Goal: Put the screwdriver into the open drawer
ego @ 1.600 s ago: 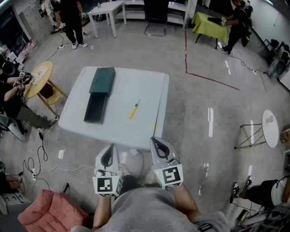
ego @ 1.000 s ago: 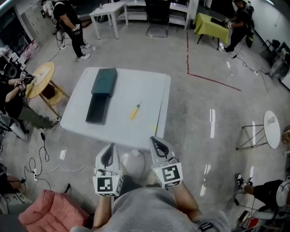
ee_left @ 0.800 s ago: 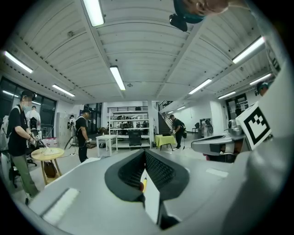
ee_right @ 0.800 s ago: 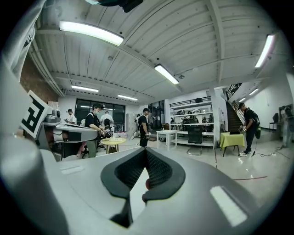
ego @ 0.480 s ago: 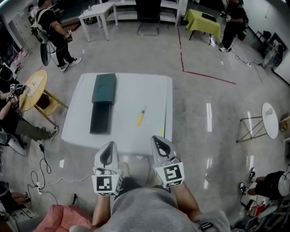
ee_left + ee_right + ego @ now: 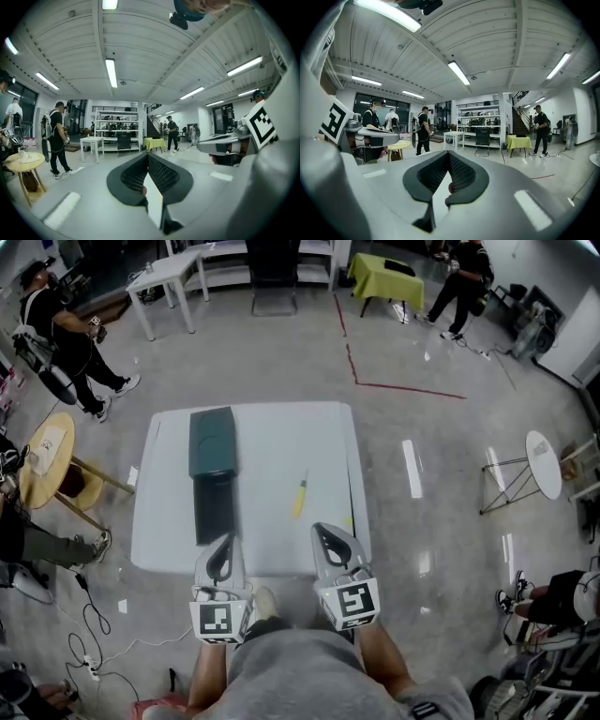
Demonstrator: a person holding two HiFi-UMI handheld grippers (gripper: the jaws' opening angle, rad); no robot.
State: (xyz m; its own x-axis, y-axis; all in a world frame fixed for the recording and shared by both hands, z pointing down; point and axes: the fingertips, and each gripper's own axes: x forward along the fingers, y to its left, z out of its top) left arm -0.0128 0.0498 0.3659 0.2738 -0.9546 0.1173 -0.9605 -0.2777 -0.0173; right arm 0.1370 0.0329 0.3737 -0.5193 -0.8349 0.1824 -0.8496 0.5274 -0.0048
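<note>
1. Far off to the left of the left claw [image 6: 223,559], a round wooden table [image 6: 45,457] stands on the floor, clear of the bench [image 6: 272,442].
2. The left claw is held at the near edge of the white bench. Its 2 jaws are pressed together with nothing between them, and the left gripper view shows the pads meeting at the tip.
3. Straight ahead of the left claw lies the open drawer [image 6: 214,507], pulled toward the person out of a dark green cabinet [image 6: 212,440] farther ahead on the bench. The drawer's near end is close to the claw's tip but apart from it.
4. The screwdriver [image 6: 299,495], with a yellow handle, lies flat on the bench, ahead of the right claw [image 6: 330,542] and slightly to its left. It is to the right of the drawer, not touching it, and its shaft points away from the person.
5. The right claw is also at the bench's near edge, with its 2 jaws closed tight and holding nothing. It is apart from the screwdriver.
6. Far to the right of the right claw, a round white side table [image 6: 544,463] stands on the floor. A red tape line [image 6: 403,388] runs across the floor beyond the bench.
</note>
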